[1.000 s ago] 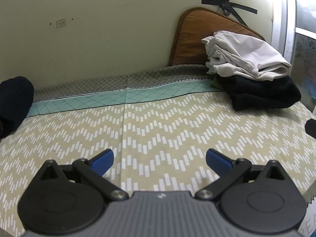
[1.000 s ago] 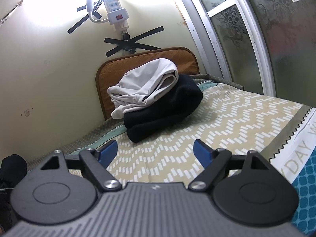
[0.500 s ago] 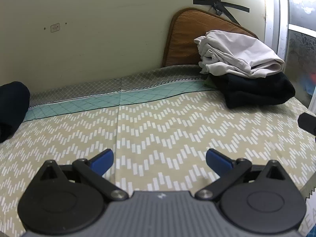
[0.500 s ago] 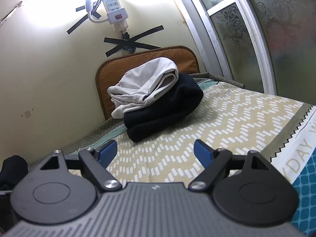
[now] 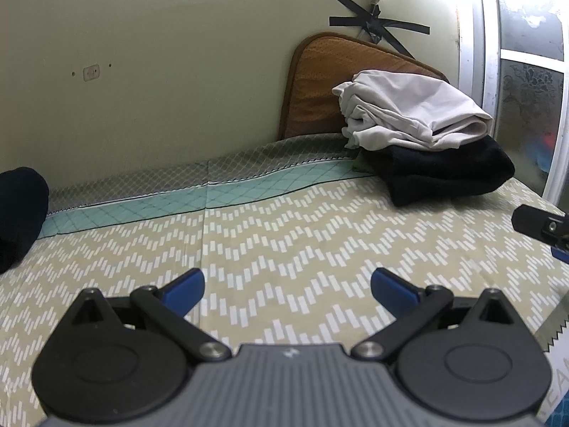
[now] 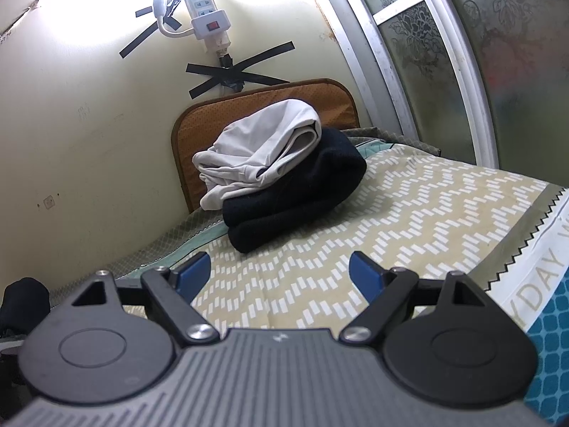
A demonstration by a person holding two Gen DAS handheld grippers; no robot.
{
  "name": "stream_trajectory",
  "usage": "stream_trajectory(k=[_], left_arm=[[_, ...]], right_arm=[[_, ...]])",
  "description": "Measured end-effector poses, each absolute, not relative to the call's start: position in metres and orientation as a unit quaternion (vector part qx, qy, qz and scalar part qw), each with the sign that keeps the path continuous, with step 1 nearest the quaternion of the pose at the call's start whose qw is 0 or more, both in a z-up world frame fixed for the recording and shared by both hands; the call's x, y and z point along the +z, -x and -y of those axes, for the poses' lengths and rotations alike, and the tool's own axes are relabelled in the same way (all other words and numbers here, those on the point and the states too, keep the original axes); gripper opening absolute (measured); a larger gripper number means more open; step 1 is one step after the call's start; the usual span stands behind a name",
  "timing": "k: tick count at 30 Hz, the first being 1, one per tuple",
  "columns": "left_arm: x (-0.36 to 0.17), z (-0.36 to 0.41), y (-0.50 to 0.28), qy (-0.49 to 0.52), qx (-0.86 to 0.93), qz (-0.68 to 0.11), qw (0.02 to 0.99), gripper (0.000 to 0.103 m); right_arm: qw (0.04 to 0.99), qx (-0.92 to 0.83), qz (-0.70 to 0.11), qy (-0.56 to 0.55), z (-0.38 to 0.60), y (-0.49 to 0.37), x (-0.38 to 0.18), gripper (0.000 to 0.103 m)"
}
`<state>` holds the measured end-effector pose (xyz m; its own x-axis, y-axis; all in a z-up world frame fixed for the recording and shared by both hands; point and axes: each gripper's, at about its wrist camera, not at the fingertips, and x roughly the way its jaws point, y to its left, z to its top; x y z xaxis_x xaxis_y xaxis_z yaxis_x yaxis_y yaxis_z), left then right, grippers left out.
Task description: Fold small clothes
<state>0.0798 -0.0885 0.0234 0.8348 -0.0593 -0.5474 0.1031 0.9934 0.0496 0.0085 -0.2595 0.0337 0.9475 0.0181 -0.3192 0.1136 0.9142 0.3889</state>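
A folded white garment lies on top of a folded black garment at the far right corner of the bed, against an orange cushion. Another dark garment sits at the left edge. My left gripper is open over the bare zigzag sheet, holding nothing. My right gripper is open too, empty, a short way in front of the stack. Part of the right gripper shows at the right edge of the left wrist view.
The bed meets a pale wall at the back. A power strip is taped to the wall above the cushion. Frosted sliding glass doors run along the right side. A teal patterned cloth lies at the near right.
The left gripper has swung slightly left, so the stack sits further left in its view and more of the right gripper shows. The right gripper has barely moved. Both stay open.
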Motion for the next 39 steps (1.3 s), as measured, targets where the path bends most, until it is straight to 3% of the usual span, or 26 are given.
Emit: stream_trajectory(k=[39], left_arm=[[0.0201,0.0826,-0.0848,-0.033,-0.008,-0.299,0.954,0.103]], right_arm=[[0.964,-0.024,-0.172,-0.203,0.2595,-0.0129,0.0308,0.087]])
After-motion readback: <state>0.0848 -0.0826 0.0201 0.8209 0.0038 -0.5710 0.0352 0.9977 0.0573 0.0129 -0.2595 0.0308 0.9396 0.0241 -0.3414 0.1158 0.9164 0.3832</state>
